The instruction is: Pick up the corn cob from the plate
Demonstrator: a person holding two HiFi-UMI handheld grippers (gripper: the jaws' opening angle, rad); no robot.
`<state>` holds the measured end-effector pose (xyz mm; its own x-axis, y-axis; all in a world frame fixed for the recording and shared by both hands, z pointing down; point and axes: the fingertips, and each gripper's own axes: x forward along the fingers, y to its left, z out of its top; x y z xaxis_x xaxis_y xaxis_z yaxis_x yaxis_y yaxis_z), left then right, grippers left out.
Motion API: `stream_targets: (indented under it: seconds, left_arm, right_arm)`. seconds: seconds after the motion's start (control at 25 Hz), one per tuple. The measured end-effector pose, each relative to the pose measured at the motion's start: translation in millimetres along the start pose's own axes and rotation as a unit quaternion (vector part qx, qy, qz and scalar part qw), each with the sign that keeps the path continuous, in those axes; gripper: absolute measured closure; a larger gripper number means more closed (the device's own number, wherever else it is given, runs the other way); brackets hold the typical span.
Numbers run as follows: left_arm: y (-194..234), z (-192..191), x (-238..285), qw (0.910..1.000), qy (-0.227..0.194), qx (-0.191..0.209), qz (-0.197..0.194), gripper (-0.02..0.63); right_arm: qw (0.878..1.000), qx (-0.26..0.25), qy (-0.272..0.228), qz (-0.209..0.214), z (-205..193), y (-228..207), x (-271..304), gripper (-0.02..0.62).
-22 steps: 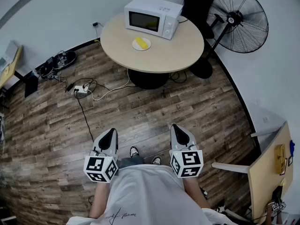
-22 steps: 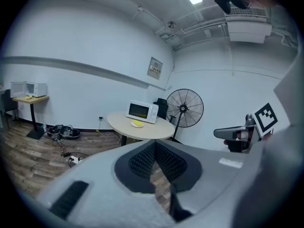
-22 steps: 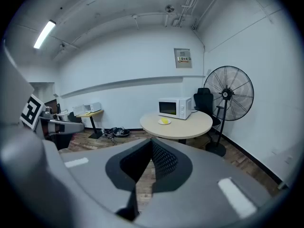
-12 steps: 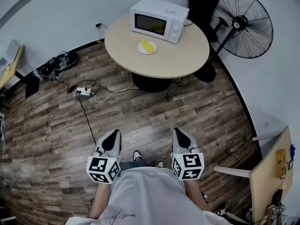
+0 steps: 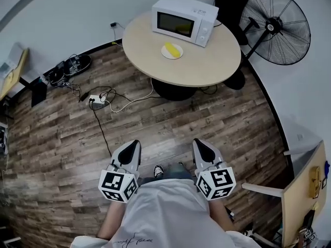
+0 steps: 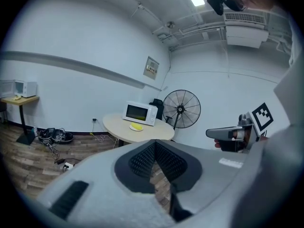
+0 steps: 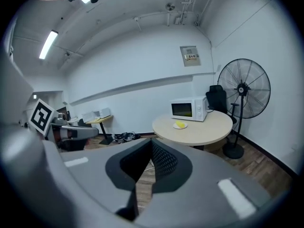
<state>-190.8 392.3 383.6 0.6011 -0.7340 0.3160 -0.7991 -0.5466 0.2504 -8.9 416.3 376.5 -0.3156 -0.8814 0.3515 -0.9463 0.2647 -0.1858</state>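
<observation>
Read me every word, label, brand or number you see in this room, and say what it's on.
No text is readable here.
Wall notice: too small to read.
Shirt print: cursive script, too blurred to read.
Microwave: no brand or numbers legible.

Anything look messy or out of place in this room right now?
Only the floor: a white power strip and its loose cables sprawl across the wood planks beside the round beige table, a possible trip risk. On the table, the yellow corn cob sits neatly on its white plate; nothing spilled.
</observation>
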Motion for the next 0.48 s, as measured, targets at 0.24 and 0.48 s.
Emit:
stream_targets:
  seconds: [0.24, 0.48]
  left_arm:
    - [14, 5, 12, 1.0, 0.003, -0.007, 0.001, 0.617]
    - [31, 14, 30, 0.9999, 0.009, -0.003, 0.003, 0.617]
  right_arm:
    - [1.0, 0.008, -0.004, 0.001, 6, -4, 19, 0.586]
    - [1.0, 0.001, -0.012, -0.02, 18, -11, 48, 0.584]
